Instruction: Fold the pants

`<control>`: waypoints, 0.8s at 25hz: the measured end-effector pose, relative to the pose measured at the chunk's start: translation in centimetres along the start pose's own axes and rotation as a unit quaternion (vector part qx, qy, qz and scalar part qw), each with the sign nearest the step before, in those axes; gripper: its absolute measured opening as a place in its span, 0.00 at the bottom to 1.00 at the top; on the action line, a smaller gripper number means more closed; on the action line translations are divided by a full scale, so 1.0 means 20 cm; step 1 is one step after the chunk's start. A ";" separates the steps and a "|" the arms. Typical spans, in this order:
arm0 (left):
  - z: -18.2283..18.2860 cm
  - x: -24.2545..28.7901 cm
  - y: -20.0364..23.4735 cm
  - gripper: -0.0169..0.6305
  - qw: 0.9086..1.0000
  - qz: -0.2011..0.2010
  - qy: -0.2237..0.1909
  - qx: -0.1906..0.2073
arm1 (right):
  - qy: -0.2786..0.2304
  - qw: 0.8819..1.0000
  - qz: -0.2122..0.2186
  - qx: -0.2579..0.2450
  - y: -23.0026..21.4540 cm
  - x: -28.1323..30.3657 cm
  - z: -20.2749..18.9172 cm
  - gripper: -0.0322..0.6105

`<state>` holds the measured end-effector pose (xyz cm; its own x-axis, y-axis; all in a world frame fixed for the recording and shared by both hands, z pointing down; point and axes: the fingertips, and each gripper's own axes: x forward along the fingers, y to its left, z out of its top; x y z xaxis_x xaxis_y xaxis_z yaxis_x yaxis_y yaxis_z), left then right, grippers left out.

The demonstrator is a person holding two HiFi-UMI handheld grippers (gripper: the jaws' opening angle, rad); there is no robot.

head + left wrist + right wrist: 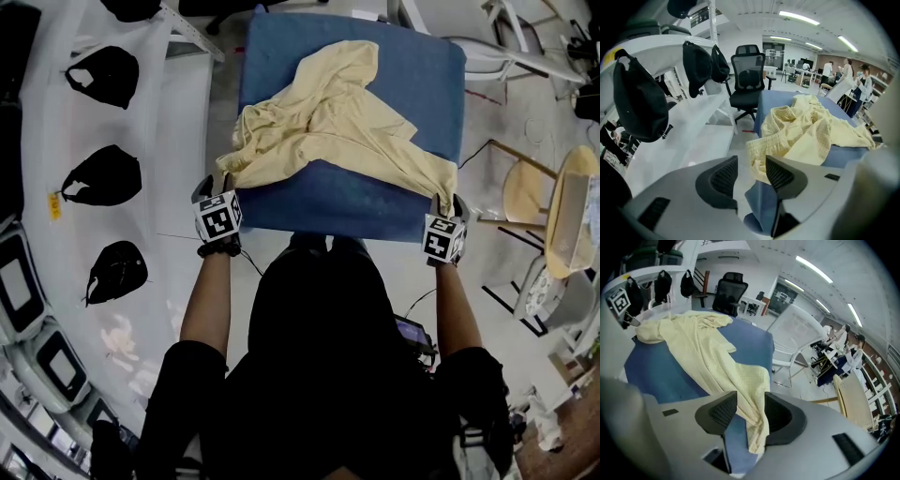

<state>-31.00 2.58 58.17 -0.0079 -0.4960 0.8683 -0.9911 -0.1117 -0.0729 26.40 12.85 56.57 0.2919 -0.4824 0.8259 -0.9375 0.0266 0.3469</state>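
1. Far left: rounded black bags sit on a white surface.
2. Left gripper, at the counter's lower left corner: its ribbed black jaws are spread. The gathered elastic waistband droops just beyond the gap, unpinched.
3. Centre: pale yellow, finely checked pants lie crumpled on the square, blue, cloth-covered counter. One leg stretches to the lower right corner.
4. Right gripper: its jaws are spread, and the leg's hem hangs loosely between them.
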 end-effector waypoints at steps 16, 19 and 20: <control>0.12 0.08 -0.57 0.39 0.911 -0.193 -0.013 0.364 | -0.023 0.956 0.171 -0.238 0.67 0.18 0.31 0.37; 0.11 0.11 -0.63 0.40 0.895 -0.207 -0.004 0.396 | -0.016 0.953 0.181 -0.241 0.66 0.19 0.28 0.37; 0.12 0.12 -0.65 0.40 0.892 -0.211 -0.004 0.400 | -0.020 0.953 0.185 -0.239 0.67 0.19 0.29 0.37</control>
<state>-17.77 0.82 60.11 0.3473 -0.2691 0.8983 -0.4925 -0.8675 -0.0694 13.84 6.40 61.75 -0.0578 -0.3947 0.9170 -0.7793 0.5919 0.2057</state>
